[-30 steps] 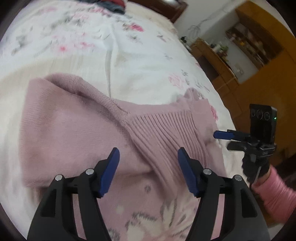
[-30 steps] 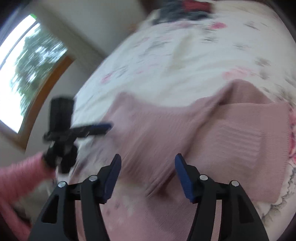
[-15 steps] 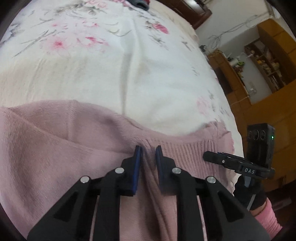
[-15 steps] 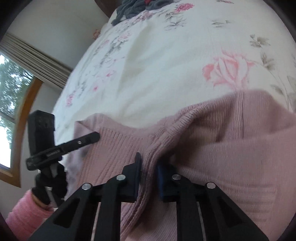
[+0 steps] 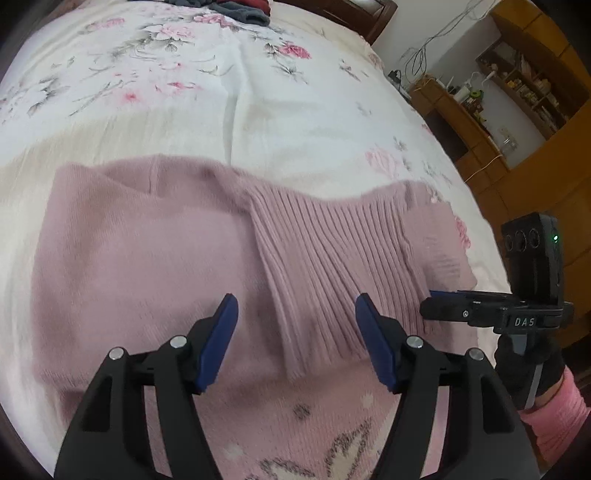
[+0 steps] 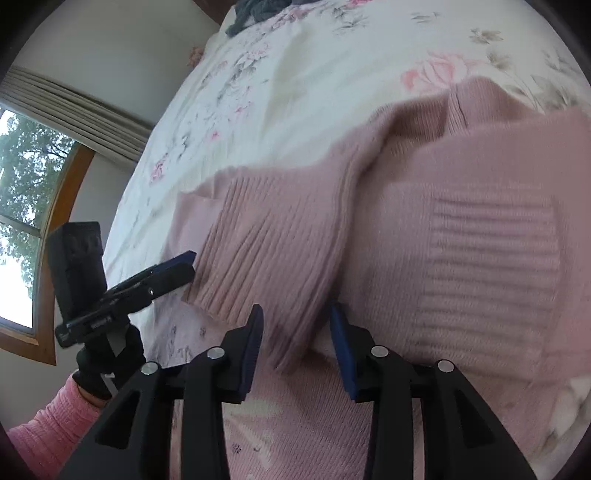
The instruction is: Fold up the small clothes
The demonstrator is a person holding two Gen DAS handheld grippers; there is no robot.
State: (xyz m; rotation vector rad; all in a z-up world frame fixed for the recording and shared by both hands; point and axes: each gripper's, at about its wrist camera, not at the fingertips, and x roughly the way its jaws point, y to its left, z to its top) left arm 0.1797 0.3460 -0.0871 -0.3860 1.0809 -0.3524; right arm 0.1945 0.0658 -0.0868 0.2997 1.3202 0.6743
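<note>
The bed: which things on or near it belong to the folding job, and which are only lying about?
For the job:
pink sweater
left gripper, open
right gripper, open

Only lying about:
floral bedsheet
dark clothes pile at the far end
wooden shelves with small items
window

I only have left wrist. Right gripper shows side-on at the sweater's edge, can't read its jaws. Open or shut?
Observer: Open. In the right wrist view the right gripper has its blue pads apart, straddling the ribbed sleeve cuff of the pink sweater.
Operator: Holding any fabric?
Observer: No, the pads are not closed on anything.
Operator: Anything on that side I can't see?
Observer: A window with a wooden frame beyond the bed's edge.
Operator: And the left one from there?
Observer: The left gripper points at the cuff's edge, side-on.
</note>
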